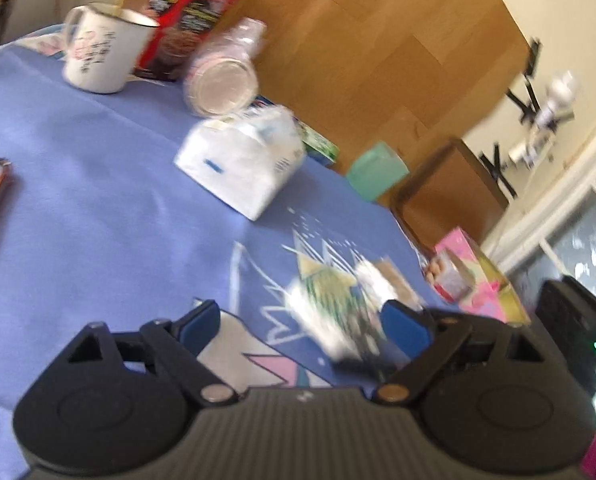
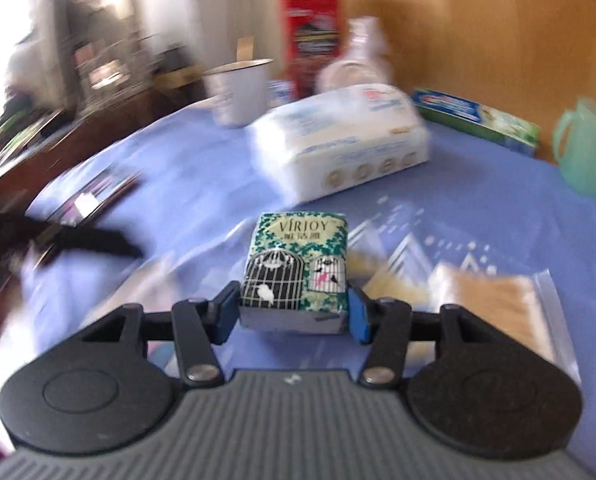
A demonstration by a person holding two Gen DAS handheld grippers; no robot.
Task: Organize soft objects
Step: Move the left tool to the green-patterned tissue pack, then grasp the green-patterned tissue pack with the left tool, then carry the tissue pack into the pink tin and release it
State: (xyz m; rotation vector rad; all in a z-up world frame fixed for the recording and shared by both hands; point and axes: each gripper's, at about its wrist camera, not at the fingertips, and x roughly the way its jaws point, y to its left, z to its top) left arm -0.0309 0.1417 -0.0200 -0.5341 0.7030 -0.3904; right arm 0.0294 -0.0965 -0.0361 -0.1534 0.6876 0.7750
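The right hand-held gripper (image 2: 294, 312) clamps the small tissue pack (image 2: 296, 268) by its near end, above the counter (image 2: 178, 184). It looks light and squashy, best held across its flat sides. The left hand-held gripper (image 1: 304, 326) gapes empty; ahead lies the large wipes pack (image 1: 238, 164).

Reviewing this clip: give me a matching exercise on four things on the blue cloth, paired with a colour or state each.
Things:
1. tissue pack
2. enamel mug
3. plastic jug
4. cereal box

Descriptions:
A. mint green
B. red, standing upright
C. between the right gripper's pads
D. white, metal-rimmed

Pairs: 1-C, 2-D, 3-A, 4-B
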